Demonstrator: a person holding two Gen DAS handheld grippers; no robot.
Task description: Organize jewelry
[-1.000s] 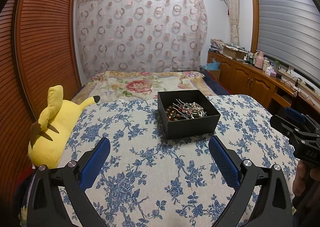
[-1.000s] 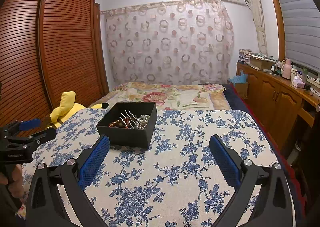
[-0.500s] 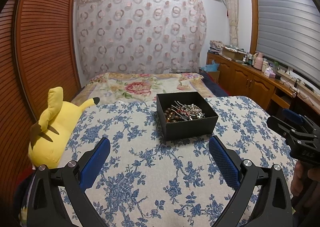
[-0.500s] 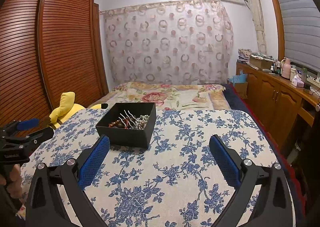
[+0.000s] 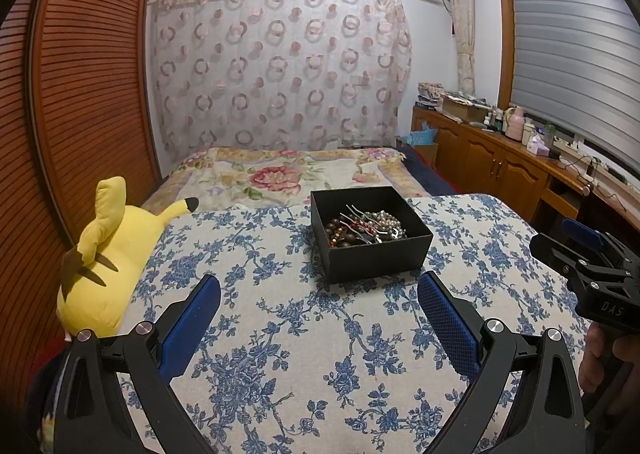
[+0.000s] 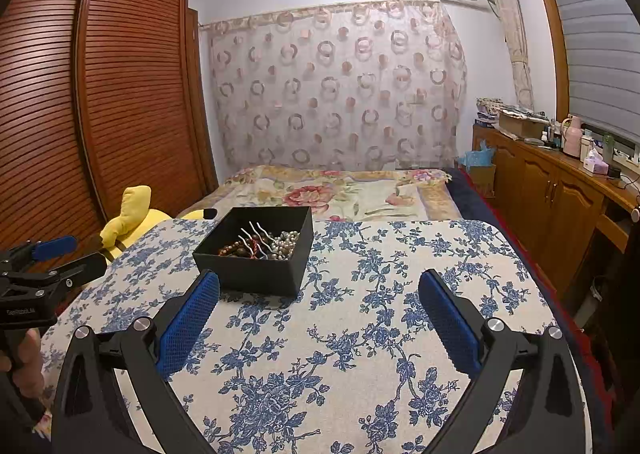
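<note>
A black open box (image 5: pixel 376 260) stands on a table with a blue-flowered cloth (image 5: pixel 280 334). It holds a jewelry heap (image 5: pixel 366 228): brown beads, pearls, silver hairpins. It also shows in the right wrist view (image 6: pixel 256 274), with the jewelry (image 6: pixel 264 246) inside. My left gripper (image 5: pixel 319 288) is open and empty, hovering short of the box. My right gripper (image 6: pixel 319 288) is open and empty, to the right of the box and nearer me. Each gripper shows at the edge of the other's view, the right (image 5: pixel 592 266) and the left (image 6: pixel 36 270).
A yellow plush toy (image 5: pixel 108 254) lies at the table's left edge. A bed with a floral cover (image 5: pixel 288 173) is behind the table. A slatted wooden wardrobe (image 5: pixel 80 93) stands at left. Wooden cabinets (image 5: pixel 500 165) with small items run along the right wall.
Both views have shifted only slightly; the box sits a touch lower in the left wrist view. Both grippers stay open and empty.
</note>
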